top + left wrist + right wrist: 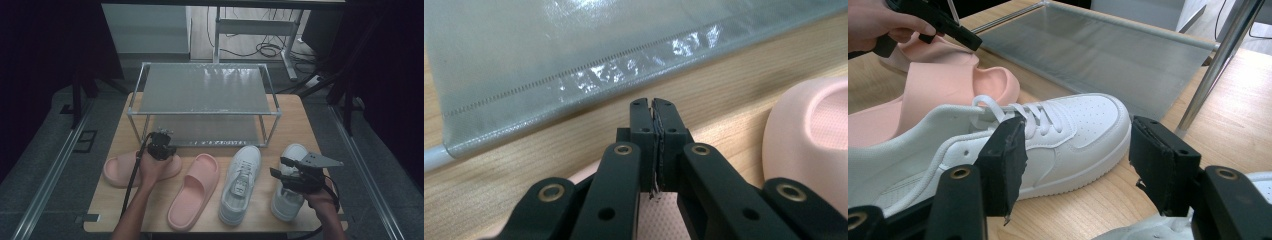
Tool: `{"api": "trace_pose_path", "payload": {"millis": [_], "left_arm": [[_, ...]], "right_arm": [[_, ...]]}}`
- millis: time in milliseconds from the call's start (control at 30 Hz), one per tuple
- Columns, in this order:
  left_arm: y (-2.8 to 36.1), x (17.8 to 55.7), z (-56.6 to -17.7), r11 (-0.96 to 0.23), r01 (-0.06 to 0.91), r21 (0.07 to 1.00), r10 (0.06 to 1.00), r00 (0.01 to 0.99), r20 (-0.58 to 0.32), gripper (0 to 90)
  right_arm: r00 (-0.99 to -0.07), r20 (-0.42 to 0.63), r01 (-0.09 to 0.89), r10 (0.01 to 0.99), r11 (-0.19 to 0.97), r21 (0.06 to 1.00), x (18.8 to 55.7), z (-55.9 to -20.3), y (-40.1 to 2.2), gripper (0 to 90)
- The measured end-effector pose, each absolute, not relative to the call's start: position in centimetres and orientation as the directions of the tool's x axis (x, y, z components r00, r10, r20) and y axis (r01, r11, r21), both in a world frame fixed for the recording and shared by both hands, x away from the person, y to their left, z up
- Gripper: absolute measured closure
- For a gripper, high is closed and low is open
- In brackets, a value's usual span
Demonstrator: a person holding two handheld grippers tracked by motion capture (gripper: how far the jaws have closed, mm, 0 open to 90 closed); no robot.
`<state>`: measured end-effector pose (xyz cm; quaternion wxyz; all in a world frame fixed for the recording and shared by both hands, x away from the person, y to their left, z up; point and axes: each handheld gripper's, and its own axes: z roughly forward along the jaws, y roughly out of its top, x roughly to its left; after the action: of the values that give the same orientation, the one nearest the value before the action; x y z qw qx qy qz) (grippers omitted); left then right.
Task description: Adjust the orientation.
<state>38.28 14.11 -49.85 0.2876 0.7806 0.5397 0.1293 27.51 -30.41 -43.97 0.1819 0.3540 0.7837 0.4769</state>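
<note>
The left claw (pixel 161 145), jaws pressed together and empty, hovers above the first of two pink foam slides (pixel 122 170) at eight o'clock on the wooden worktop (pixel 300 120); the right claw (pixel 283 168) gapes wide over one of two white lace-up sneakers (pixel 288 187); a two-tier metal rack (pixel 202 90) stands at twelve.

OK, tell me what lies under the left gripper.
Under the shut left gripper lies the left pink foam slide sandal. The hand covers its strap, so any contact stays hidden.
</note>
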Motion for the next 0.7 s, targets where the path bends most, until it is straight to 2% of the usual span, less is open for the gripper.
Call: {"api": "trace_pose_path", "payload": {"millis": [367, 700], "left_arm": [[13.7, 37.6, -49.9, -0.279, 0.778, 0.563, 0.909, 0.403, -0.107, 88.8], [14.0, 35.3, -50.0, -0.297, 0.762, 0.575, 0.889, 0.441, -0.125, 88.8]], "right_arm": [[-0.681, 0.055, 0.384, 0.73, 0.292, 0.876, 27.5, -43.9, -30.5, 40.1], [-0.679, 0.053, 0.381, 0.732, 0.29, 0.878, 27.4, -43.8, -30.6, 40.1]]}}
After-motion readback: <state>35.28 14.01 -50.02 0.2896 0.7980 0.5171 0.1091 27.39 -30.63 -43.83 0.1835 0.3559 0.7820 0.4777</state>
